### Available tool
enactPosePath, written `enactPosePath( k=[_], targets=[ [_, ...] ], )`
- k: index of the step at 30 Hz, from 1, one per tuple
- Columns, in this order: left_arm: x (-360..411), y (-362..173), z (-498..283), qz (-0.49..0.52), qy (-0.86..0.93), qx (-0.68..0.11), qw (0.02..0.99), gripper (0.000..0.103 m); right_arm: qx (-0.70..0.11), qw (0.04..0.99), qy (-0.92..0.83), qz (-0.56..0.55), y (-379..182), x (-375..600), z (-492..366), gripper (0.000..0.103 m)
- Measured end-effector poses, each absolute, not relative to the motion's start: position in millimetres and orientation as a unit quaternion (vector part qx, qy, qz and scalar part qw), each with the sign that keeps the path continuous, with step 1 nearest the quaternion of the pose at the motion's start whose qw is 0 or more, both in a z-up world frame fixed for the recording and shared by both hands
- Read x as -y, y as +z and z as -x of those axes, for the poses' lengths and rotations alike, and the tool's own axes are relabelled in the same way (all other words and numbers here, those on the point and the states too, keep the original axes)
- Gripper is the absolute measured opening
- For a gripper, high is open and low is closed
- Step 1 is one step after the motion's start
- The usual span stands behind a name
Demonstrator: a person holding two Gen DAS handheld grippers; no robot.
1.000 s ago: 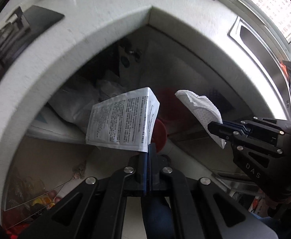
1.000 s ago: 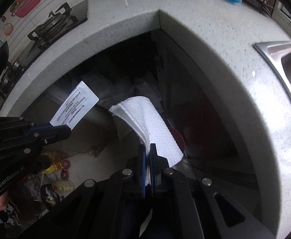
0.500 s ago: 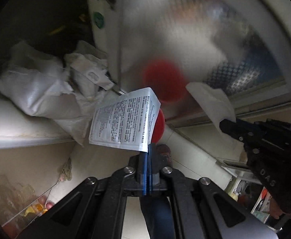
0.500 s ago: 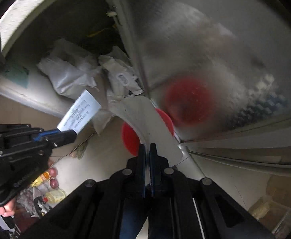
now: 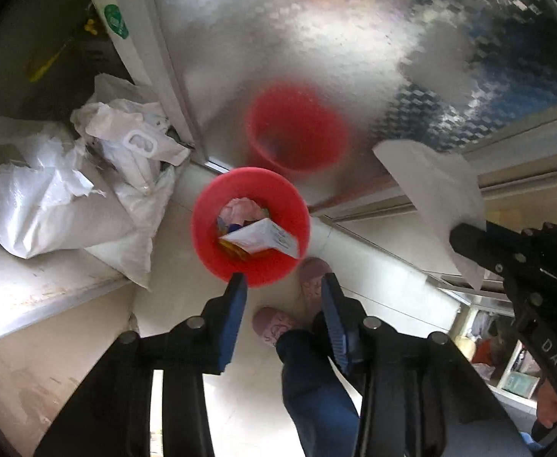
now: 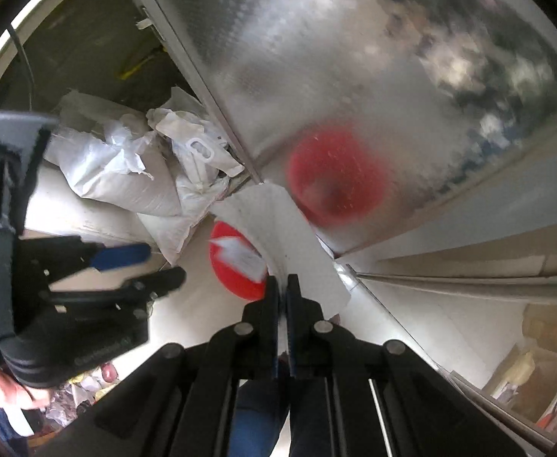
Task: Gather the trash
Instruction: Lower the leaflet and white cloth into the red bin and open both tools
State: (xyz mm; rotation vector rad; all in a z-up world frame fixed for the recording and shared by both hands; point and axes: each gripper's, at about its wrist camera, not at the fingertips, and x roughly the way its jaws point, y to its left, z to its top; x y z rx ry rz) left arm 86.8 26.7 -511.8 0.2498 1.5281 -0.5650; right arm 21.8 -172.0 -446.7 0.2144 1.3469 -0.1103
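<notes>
Pale floor tiles (image 5: 240, 400) fill the lower part of both views, with a red bin (image 5: 250, 226) standing on them at the foot of a shiny metal cabinet door (image 5: 316, 38), in which the bin is mirrored, and white sacks (image 5: 50, 205) heaped on a low ledge to one side. The left gripper (image 5: 283, 285) is seen directly above the bin's near rim; its jaws have just been opening and now stand moderately apart with nothing between them. The printed packet (image 5: 263, 238) lies tilted on top of the rubbish already in the bin, one corner close to the rim. The right gripper (image 6: 283, 285) is clamped tight on a white tissue (image 6: 290, 243), which hangs over the bin's edge in the right view but, in the left view, appears off to the side of the bin. The main risk is judged to lie there: if the tissue is released before it is brought over the opening, it could drift on the way down, being light and broad, and land on the tiles or by the slippers (image 5: 278, 325) beneath. The packet, resting high, might also be knocked out by a careless pass of either gripper. A collision between the two grippers is possible, since both are crowded toward one small opening.
</notes>
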Motion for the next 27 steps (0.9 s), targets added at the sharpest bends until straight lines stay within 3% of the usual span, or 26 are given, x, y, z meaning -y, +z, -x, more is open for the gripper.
enactPosePath(
  k=[5,13,15,19,21,25,27],
  targets=[
    [-32.7,-507.7,-86.8,-0.121,-0.230,-0.682,0.683,0.051,-0.630,0.769,-0.045,-0.098,-446.7,171.2,-22.7,0.003],
    [-58.6,-496.2,-83.2,-0.110,-0.211,-0.677,0.697,0.054,-0.632,0.771,-0.002,-0.078,-439.9,153.9,-33.4,0.003],
    [-68.4,-493.0,-82.8,-0.101,-0.198,-0.673,0.705,0.063,-0.635,0.769,0.010,-0.073,-442.9,147.2,-37.8,0.003],
    [-94.6,-490.7,-87.2,-0.068,-0.165,-0.667,0.723,0.070,-0.639,0.766,0.036,-0.055,-448.2,135.6,-43.1,0.003],
    [-105.2,-490.4,-89.1,-0.056,-0.157,-0.664,0.729,0.082,-0.643,0.763,0.044,-0.051,-453.4,130.6,-46.3,0.003],
    [-118.6,-491.2,-91.8,-0.057,-0.138,-0.655,0.741,0.091,-0.646,0.760,0.058,-0.038,-461.2,121.8,-52.2,0.003],
    [-124.5,-491.5,-92.7,-0.051,-0.128,-0.653,0.745,0.103,-0.646,0.760,0.061,-0.030,-465.4,118.1,-55.2,0.003]
  ],
)
